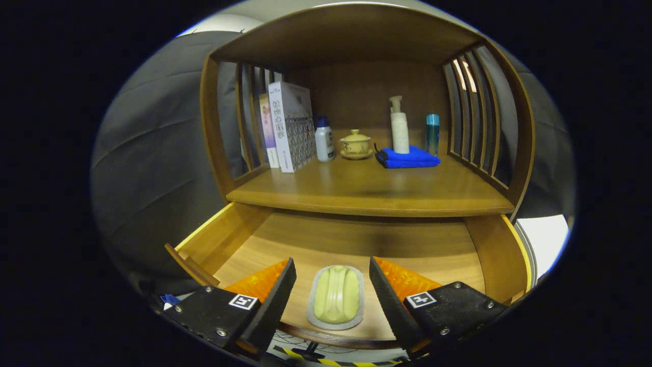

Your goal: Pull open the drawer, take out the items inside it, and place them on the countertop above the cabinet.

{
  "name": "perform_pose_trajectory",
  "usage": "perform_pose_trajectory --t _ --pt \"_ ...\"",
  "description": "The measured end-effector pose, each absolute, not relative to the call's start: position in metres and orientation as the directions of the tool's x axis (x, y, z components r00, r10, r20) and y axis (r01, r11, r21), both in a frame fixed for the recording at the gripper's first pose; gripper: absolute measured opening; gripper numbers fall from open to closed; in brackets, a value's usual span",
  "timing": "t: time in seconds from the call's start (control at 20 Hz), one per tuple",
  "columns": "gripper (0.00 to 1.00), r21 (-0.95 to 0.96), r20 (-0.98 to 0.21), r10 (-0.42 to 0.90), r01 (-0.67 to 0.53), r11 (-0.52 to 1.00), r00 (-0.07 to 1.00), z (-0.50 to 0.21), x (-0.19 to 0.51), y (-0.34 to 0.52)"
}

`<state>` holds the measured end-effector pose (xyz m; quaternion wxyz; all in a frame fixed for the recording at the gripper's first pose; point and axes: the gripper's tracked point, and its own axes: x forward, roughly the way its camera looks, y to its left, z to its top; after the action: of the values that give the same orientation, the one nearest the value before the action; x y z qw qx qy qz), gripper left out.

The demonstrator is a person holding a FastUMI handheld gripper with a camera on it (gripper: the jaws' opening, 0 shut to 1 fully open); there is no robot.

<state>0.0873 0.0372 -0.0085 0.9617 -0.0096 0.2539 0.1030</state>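
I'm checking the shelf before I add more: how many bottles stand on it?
3: a white bottle beside the books, a pump bottle on the blue cloth, a blue bottle beside the cloth. More may hide behind the books.

I am looking at a wooden cabinet [356, 46] with a curved top and thin slats [473, 112] on both sides. Dark cloth [153, 153] is hanging behind it. Bright light [542, 239] is shining low beside the cabinet.

Pale green soap [336, 298], blue folded cloth [407, 157], brown wooden drawer [351, 239]
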Motion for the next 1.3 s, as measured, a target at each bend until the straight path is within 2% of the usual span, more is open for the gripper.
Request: perform_pose_trajectory --t 0.25,0.65,1.05,1.1,1.15,1.3 --pt "0.85 0.105 -0.608 0.226 -0.205 0.973 0.761 -0.032 0.092 0.044" --pt "0.73 0.066 -0.714 0.171 -0.179 0.982 0.679 -0.069 0.101 0.035" --pt "0.4 0.079 -0.742 0.18 -0.182 0.98 0.646 -0.082 0.103 0.038" --pt "0.3 0.078 -0.74 0.179 -0.181 0.98 0.649 -0.082 0.103 0.037" --pt "0.26 0.073 -0.737 0.183 -0.193 0.978 0.65 -0.082 0.105 0.039" --pt "0.21 0.018 -0.712 0.173 -0.228 0.973 0.68 -0.074 0.105 0.034"
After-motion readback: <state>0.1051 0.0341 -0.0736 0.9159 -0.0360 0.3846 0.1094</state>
